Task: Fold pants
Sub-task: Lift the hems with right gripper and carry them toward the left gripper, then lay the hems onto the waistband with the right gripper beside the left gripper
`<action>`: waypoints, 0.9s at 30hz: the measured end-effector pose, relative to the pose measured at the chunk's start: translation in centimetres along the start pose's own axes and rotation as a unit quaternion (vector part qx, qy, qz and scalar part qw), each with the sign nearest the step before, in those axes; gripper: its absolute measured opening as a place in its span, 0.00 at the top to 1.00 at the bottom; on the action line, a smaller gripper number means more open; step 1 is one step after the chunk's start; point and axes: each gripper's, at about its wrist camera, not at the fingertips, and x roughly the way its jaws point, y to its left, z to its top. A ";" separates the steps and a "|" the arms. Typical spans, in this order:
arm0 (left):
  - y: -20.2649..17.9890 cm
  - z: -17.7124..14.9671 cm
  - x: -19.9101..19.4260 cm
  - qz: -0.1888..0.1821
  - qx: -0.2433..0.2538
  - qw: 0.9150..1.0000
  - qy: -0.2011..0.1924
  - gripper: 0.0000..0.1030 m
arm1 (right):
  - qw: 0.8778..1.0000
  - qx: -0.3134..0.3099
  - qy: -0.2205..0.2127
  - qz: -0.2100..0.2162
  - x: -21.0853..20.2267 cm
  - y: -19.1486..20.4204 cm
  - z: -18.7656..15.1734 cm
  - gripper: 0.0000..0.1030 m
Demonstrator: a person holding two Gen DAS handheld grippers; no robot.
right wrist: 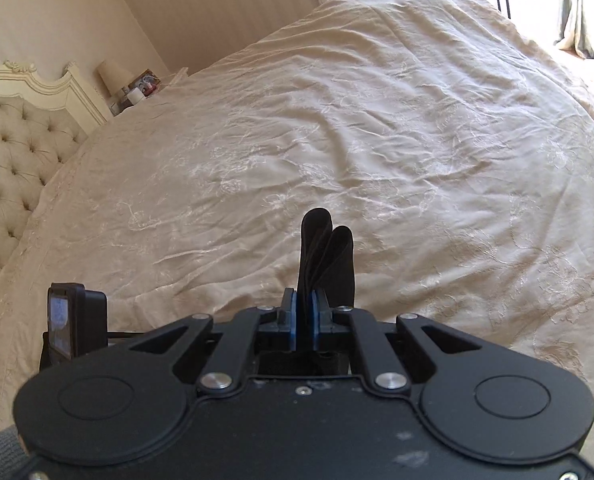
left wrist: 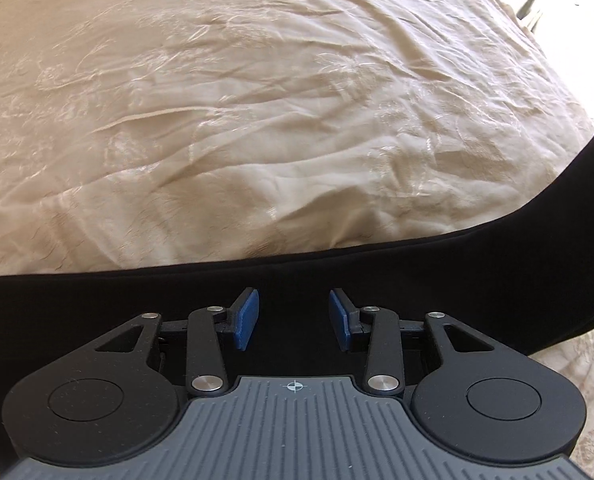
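The black pants [left wrist: 417, 264] stretch as a dark band across the left wrist view, from the lower left up to the right edge, over the cream bedspread [left wrist: 237, 120]. My left gripper [left wrist: 294, 318] is open, its blue pads [left wrist: 246, 318] apart just above the black cloth. In the right wrist view my right gripper [right wrist: 305, 320] is shut on a bunched fold of the black pants [right wrist: 327, 256], which sticks up past the fingertips above the bedspread [right wrist: 337, 140].
A tufted cream headboard [right wrist: 13, 160] stands at the left. A nightstand with a lamp [right wrist: 115, 76] and small items sits beyond it. Curtains and a bright window [right wrist: 577, 8] are at the far right. A small black device [right wrist: 75, 320] is mounted beside the right gripper.
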 end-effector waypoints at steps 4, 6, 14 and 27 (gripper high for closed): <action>4.4 -1.9 -1.4 0.010 -0.028 1.000 -0.001 0.63 | 0.998 -0.050 0.000 0.029 0.8 6.4 -0.8 0.92; 6.6 -2.9 -2.1 0.012 -0.042 0.999 0.000 0.63 | 0.996 -0.075 0.007 0.042 2.0 9.9 -1.6 0.94; 14.9 -6.0 -3.3 0.010 -0.065 0.998 0.015 0.63 | 0.986 -0.141 0.084 0.035 10.4 20.4 -9.8 0.95; 18.0 -6.4 -3.5 -0.079 -0.023 0.996 0.018 0.63 | 0.990 -0.115 0.035 -0.073 10.8 20.8 -13.0 0.73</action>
